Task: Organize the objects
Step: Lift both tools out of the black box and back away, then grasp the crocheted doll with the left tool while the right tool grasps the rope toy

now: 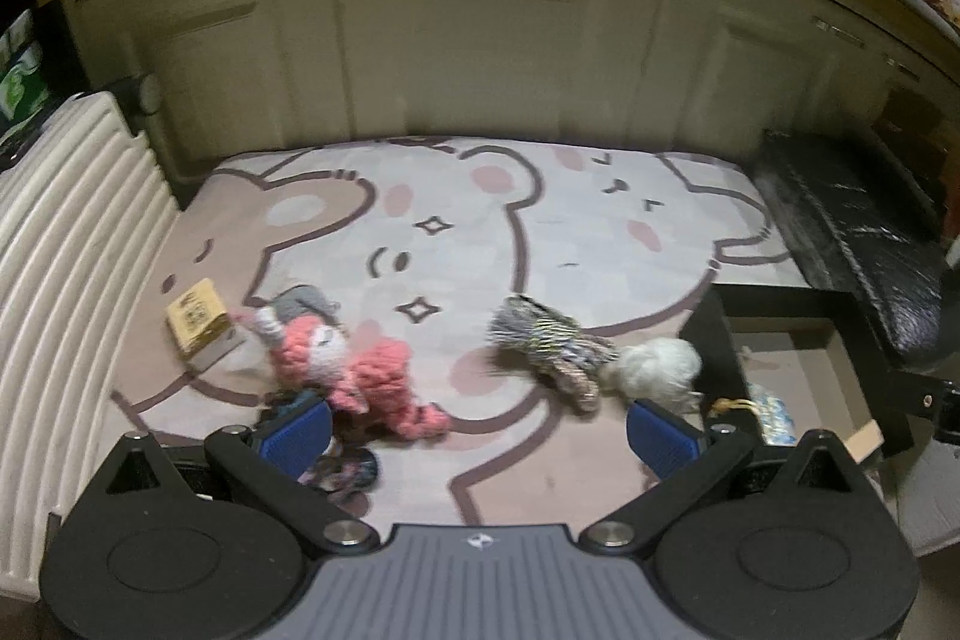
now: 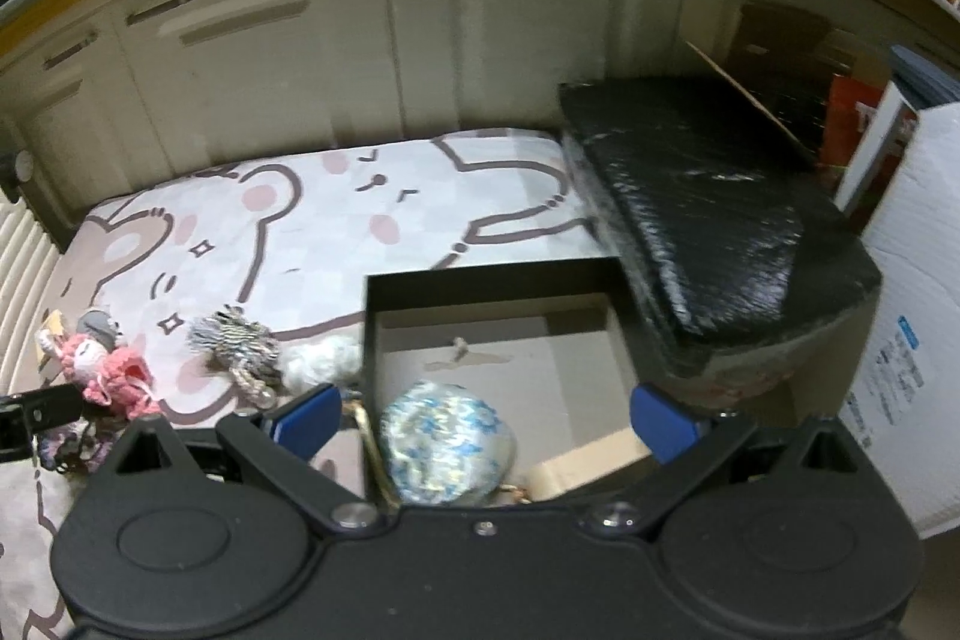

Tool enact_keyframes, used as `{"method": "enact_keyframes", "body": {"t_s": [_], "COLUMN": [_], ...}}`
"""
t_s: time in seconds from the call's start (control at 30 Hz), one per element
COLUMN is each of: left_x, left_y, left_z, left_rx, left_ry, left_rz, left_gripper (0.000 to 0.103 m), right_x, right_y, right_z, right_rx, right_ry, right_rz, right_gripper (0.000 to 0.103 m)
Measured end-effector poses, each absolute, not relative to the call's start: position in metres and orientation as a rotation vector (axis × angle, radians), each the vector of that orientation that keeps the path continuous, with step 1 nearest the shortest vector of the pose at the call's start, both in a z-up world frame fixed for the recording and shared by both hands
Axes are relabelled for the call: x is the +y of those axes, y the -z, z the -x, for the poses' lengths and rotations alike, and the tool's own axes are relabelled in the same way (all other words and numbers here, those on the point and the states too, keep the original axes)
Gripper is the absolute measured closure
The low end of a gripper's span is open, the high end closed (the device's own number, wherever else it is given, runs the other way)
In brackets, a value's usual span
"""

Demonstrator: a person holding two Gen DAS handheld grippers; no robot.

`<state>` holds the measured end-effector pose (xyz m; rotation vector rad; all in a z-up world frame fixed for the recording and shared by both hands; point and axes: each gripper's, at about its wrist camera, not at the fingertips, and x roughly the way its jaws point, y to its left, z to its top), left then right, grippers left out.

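A pink knitted doll [image 1: 354, 376] lies on the bear-print rug [image 1: 480, 232], with a grey knitted piece [image 1: 303, 304] behind it. A striped rope toy [image 1: 549, 346] and a white fluffy ball [image 1: 660, 367] lie to its right. A small cardboard box [image 1: 198, 325] sits at the left. My left gripper [image 1: 480, 430] is open and empty, hovering just in front of the doll. My right gripper [image 2: 486, 421] is open above a black-walled box [image 2: 498, 280]. A blue-and-white patterned ball [image 2: 447, 442] lies inside that box, between the fingers and below them.
Cream cabinet doors [image 1: 480, 40] run along the back. A white ribbed panel [image 1: 66, 250] stands at the left. A black wrapped slab [image 2: 708, 208] lies right of the box, and a white carton [image 2: 912, 310] stands beyond it. A dark patterned item [image 1: 348, 469] lies under my left finger.
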<state>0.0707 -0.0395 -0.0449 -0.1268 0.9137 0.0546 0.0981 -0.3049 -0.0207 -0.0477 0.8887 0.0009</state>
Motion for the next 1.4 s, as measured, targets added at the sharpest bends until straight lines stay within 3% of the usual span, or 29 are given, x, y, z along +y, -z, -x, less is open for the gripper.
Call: {"method": "enact_keyframes", "body": {"t_s": [0.97,1.4], "left_x": [0.043,0.069], "left_y": [0.06,0.084], "left_z": [-0.064,-0.077], "left_rx": [0.901,0.977], "left_ry": [-0.216,-0.207], "left_rz": [0.129,0.222], "left_gripper": [0.0,0.002], "right_x": [-0.211,-0.194], "right_y": [0.027,0.055], "right_z": [-0.119,-0.145], "right_rx": [0.793,0.813], "right_ry": [-0.209,-0.237], "right_rz": [0.093,0.123], "right_gripper": [0.0,0.0]}}
